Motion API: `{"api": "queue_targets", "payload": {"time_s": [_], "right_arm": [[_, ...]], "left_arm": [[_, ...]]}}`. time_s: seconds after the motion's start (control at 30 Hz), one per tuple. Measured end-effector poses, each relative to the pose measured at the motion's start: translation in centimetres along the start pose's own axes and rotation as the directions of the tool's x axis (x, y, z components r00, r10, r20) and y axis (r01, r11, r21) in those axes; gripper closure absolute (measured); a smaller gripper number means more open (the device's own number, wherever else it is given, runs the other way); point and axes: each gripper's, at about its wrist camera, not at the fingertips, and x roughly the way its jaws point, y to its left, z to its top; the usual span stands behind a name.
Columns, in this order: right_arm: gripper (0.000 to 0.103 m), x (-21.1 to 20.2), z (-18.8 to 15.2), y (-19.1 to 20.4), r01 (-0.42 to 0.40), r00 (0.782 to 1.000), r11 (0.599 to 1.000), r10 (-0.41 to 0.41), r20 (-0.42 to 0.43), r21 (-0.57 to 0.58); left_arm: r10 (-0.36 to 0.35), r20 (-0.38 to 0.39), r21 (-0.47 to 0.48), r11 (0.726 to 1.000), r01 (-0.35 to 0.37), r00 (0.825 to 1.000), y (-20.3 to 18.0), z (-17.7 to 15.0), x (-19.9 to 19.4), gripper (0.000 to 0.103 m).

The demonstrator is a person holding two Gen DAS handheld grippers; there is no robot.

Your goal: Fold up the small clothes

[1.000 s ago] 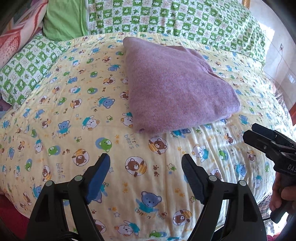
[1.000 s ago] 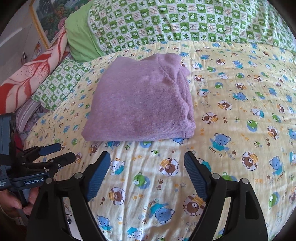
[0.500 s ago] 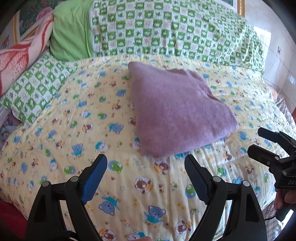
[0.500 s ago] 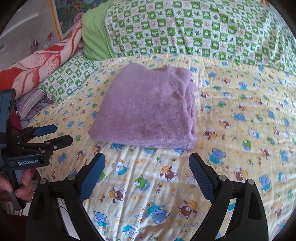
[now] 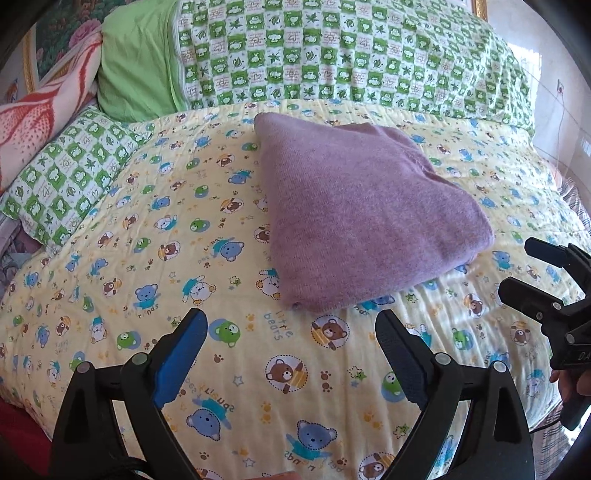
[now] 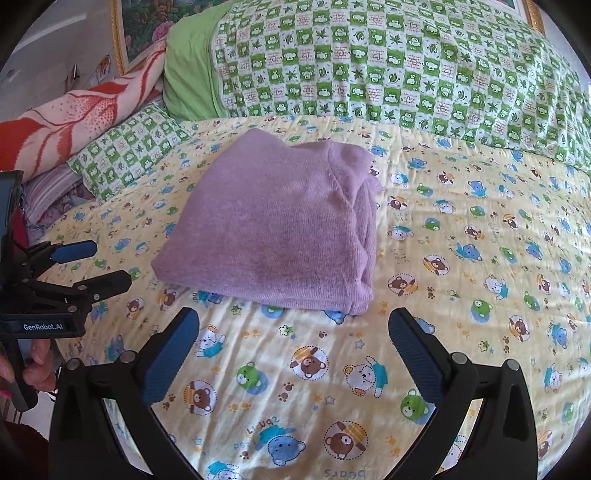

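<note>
A purple knit garment (image 5: pixel 362 214) lies folded into a compact stack on the yellow bear-print bedspread (image 5: pixel 147 258); it also shows in the right wrist view (image 6: pixel 280 229). My left gripper (image 5: pixel 291 332) is open and empty, hovering above the bedspread just short of the garment's near corner. My right gripper (image 6: pixel 293 332) is open and empty, above the bedspread just short of the garment's near edge. Each gripper shows in the other's view, the right one (image 5: pixel 517 269) at the bed's right side, the left one (image 6: pixel 107 267) at its left side.
Green checked pillows (image 5: pixel 351 51) and a plain green pillow (image 5: pixel 136 74) line the head of the bed. A smaller checked pillow (image 5: pixel 70 173) and a red-and-pink blanket (image 5: pixel 40 122) lie at the left. A framed picture (image 6: pixel 140 26) hangs behind.
Both grippers have pulled back and risen from the folded garment, so more of the bed and pillows shows. Both stayed open. The garment has not moved.
</note>
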Motion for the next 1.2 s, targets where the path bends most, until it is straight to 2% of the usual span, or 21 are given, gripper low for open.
{"api": "queue_targets", "payload": {"time_s": [0.47,1.2], "right_arm": [[0.001,2.9,0.0,0.0,0.005,1.000,1.000,-0.005,-0.014,0.005],[0.001,2.9,0.0,0.8,-0.007,1.000,1.000,0.007,-0.009,-0.009]], "left_arm": [[0.011,-0.007,-0.005,1.000,-0.011,1.000,-0.5,0.4,0.9,0.009],[0.020,0.002,-0.024,1.000,-0.020,1.000,-0.5,0.8,0.9,0.006]]}}
